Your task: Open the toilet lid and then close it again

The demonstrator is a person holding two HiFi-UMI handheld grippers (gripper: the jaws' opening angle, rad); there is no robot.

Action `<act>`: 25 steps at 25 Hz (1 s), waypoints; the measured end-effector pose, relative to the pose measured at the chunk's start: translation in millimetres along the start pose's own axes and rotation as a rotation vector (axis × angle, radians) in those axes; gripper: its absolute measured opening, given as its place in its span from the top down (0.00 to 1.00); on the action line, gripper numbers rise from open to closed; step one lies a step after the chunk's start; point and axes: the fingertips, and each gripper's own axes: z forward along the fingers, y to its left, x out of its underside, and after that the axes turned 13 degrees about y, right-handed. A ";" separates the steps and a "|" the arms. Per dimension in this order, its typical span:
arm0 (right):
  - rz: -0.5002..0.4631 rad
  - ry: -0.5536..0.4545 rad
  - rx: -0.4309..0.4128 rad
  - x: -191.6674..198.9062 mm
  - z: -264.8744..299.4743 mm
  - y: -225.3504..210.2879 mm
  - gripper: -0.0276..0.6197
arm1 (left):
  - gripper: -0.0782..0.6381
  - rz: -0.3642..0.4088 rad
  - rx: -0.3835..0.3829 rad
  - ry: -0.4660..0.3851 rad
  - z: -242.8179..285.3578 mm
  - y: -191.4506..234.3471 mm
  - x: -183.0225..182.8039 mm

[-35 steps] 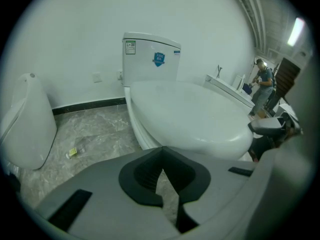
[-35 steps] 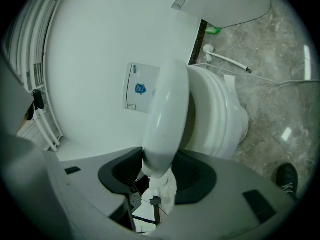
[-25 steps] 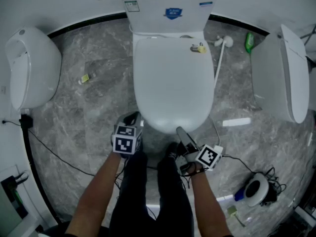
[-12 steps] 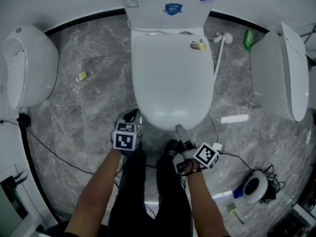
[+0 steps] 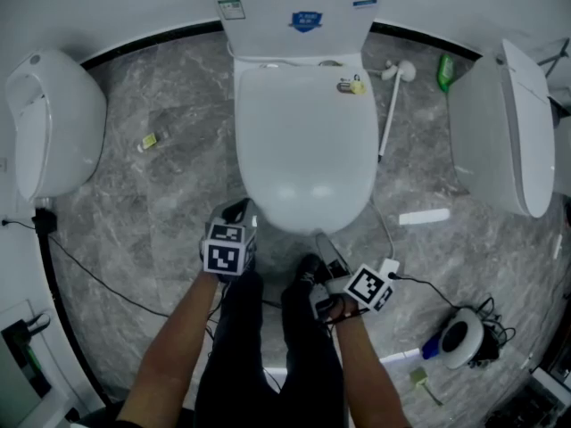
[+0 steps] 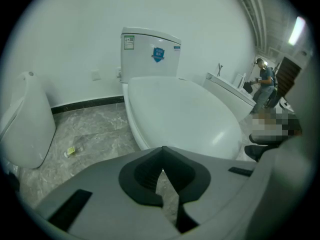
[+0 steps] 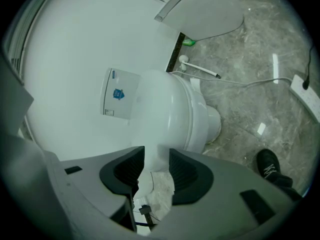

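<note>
Lying shut: toilet lid (image 5: 305,150), white. Cistern (image 5: 268,25) behind bears blue shield label (image 5: 305,20), white sticker (image 5: 230,9); print illegible. Left gripper (image 5: 239,212) clenched, empty. Right gripper (image 5: 323,242) near lid's front rim, jaws apart, lately closing, nothing between.

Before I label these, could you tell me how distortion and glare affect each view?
Head view: wide-angle bending curves the black baseboard; toilet lid evenly lit. Left gripper view: dark round vignette, ceiling light blown out. Right gripper view: tilted, wall washed out.
</note>
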 end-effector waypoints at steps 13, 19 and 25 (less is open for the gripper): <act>-0.697 -0.073 0.043 -21.4 -88.4 154.5 0.95 | 0.88 -0.045 0.182 -0.236 -151.6 -99.7 -44.7; -0.929 -0.206 0.062 -17.6 -137.1 243.8 0.95 | 0.88 0.098 0.245 -0.355 -242.1 -138.8 -86.6; -1.017 -0.330 -0.065 26.6 -193.7 320.8 0.95 | 0.88 0.183 0.299 -0.493 -333.5 -160.9 -99.7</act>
